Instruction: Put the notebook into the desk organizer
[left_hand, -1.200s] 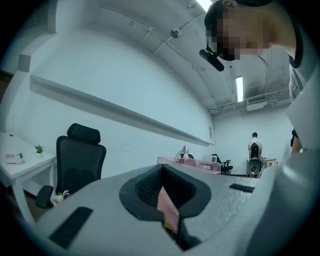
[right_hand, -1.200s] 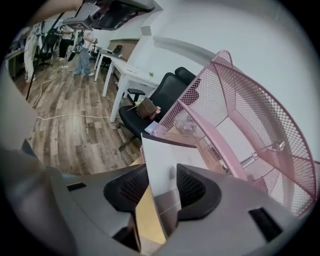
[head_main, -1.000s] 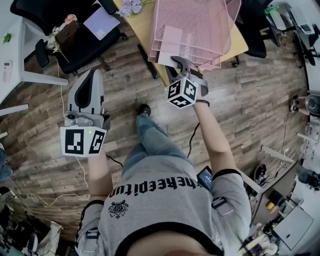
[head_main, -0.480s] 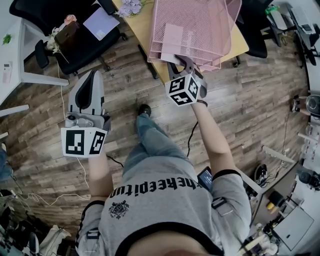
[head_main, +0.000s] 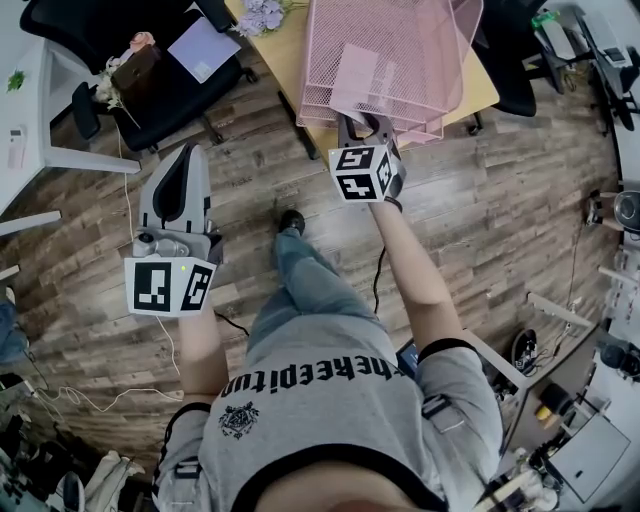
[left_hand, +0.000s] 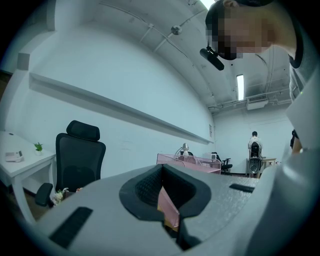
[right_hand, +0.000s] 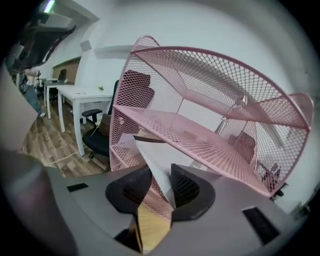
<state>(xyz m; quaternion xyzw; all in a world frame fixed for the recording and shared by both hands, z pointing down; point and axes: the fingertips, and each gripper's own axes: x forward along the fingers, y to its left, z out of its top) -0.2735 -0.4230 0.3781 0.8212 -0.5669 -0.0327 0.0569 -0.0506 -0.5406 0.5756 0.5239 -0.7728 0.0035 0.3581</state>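
Note:
A pink wire-mesh desk organizer (head_main: 420, 40) stands on the wooden desk (head_main: 285, 55) at the top of the head view. My right gripper (head_main: 362, 125) is at its front edge, shut on a thin pale notebook (head_main: 355, 82). The notebook lies slanted, most of it inside a lower tray. In the right gripper view the notebook (right_hand: 156, 162) runs edge-on from between the jaws of the right gripper (right_hand: 160, 192) under a mesh shelf of the organizer (right_hand: 200, 140). My left gripper (head_main: 184, 152) hangs over the floor to the left, shut and empty; the left gripper (left_hand: 161, 186) points at a far wall.
A black office chair (head_main: 165, 90) left of the desk carries a lavender pad (head_main: 203, 45) and a brown bag (head_main: 130, 65). A white table (head_main: 30, 110) is at the far left. Cables trail over the wooden floor (head_main: 500, 210). The person's foot (head_main: 288, 218) is below the desk edge.
My right gripper has moved forward to the organizer's front edge, and the notebook has slid deeper into the tray. The left gripper has barely shifted.

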